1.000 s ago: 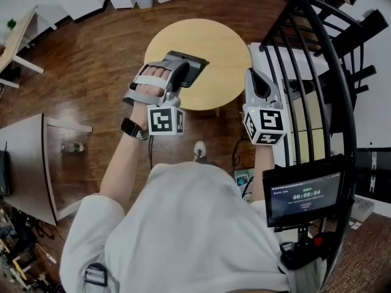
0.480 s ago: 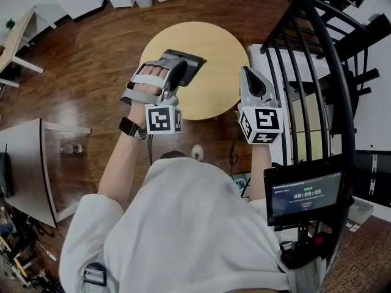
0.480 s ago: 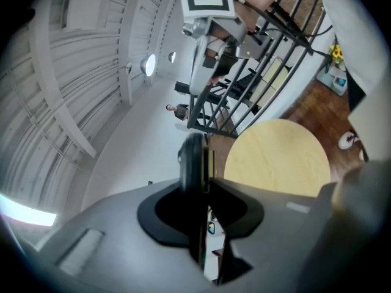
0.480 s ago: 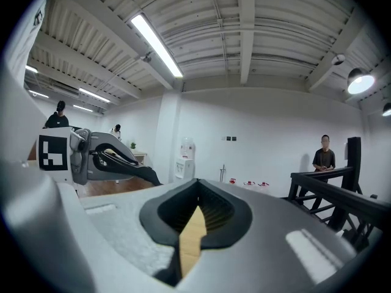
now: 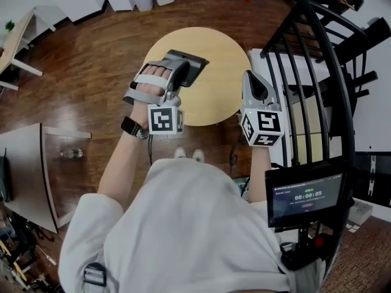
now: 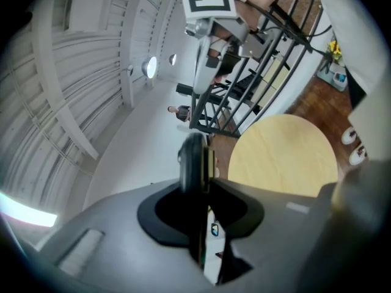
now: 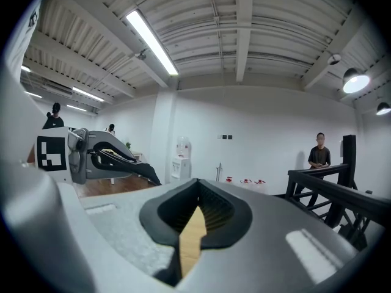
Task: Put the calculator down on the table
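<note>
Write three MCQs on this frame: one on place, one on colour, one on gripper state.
1. Where is the calculator?
A) on the floor
B) in the left gripper
C) in the person's lap

2. What colour is the table top?
A) pale yellow
B) blue
C) black

3. How do the right gripper jaws stand?
A) shut on the calculator
B) wide open
C) shut, empty

Key:
1 B: the left gripper view shows its jaws clamped on the calculator's edge.
2 A: the round top reads pale yellow in the head view.
3 C: the right gripper view shows its jaws meeting with nothing between them.
</note>
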The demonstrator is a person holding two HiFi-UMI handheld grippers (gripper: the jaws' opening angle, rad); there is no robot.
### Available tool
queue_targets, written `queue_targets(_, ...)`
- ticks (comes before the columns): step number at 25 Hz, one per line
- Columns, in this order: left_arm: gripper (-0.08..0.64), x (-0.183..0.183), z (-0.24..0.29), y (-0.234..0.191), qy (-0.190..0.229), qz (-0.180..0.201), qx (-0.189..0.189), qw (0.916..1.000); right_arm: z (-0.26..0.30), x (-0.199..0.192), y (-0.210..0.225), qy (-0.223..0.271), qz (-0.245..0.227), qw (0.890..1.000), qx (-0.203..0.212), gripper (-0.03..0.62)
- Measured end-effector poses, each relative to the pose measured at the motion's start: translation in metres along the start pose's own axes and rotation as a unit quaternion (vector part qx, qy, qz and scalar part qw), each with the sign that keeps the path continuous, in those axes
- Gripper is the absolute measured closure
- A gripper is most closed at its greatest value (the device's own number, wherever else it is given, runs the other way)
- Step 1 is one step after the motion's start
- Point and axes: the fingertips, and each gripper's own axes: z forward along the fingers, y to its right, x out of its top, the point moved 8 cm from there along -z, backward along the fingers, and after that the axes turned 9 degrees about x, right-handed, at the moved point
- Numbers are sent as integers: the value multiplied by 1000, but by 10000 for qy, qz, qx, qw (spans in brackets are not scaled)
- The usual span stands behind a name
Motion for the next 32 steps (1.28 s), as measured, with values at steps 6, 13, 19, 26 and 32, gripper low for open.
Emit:
queue_targets(6,462,-13,-3,-2,79,15,54,10000,5,0,-13,-26,-24,10000,-86,589)
queue_targets(13,462,-33,7,5,218,33,67,9997,15,0,-27,-176,-9,9995,-262,589)
queue_targets(19,462,-38,17,40,383,19,-292,9988,16,-16,-37,-372,51,9986,-367,589)
queue_targets(26,460,-35,45,69,327,-29,-279,9991,15,-31,-25,-256,185,9982,-506,590)
queue_targets(32,460,-30,77,88,247,-96,-408,9988,27,-52,-8,-296,281,9978,-521,589)
